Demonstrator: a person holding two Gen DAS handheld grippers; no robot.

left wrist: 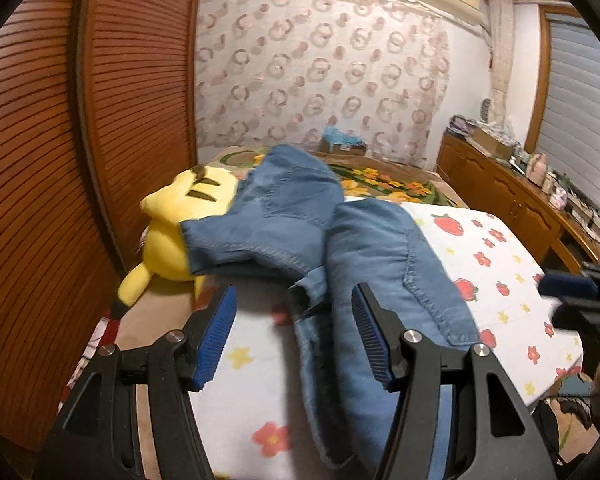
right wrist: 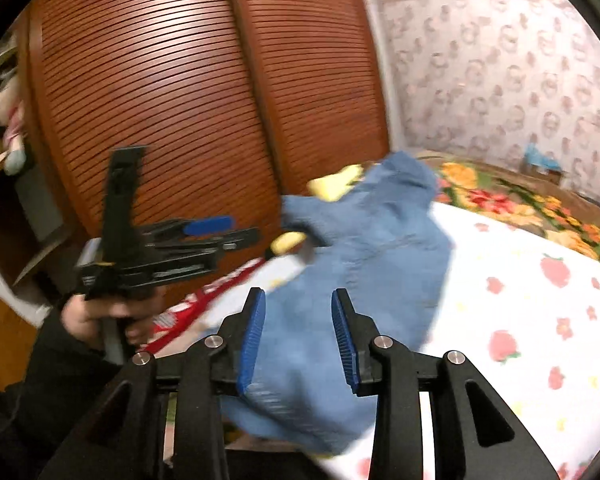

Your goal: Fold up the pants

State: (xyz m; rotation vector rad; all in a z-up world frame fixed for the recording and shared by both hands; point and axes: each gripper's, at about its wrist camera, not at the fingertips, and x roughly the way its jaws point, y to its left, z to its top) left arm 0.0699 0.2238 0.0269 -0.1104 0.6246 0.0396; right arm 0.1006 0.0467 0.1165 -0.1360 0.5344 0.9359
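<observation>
Blue denim pants lie crumpled on the white flower-print sheet, one part draped over a yellow plush toy. My left gripper is open and empty, hovering just above the near part of the pants. It also shows at the left of the right wrist view, held in a hand. My right gripper is open and empty above the near end of the pants. Its tip shows at the right edge of the left wrist view. The right wrist view is motion-blurred.
A brown slatted wardrobe stands close along the bed's left side. A flowered blanket and a small box lie at the far end. A wooden dresser with clutter runs along the right. The sheet's edge drops off near me.
</observation>
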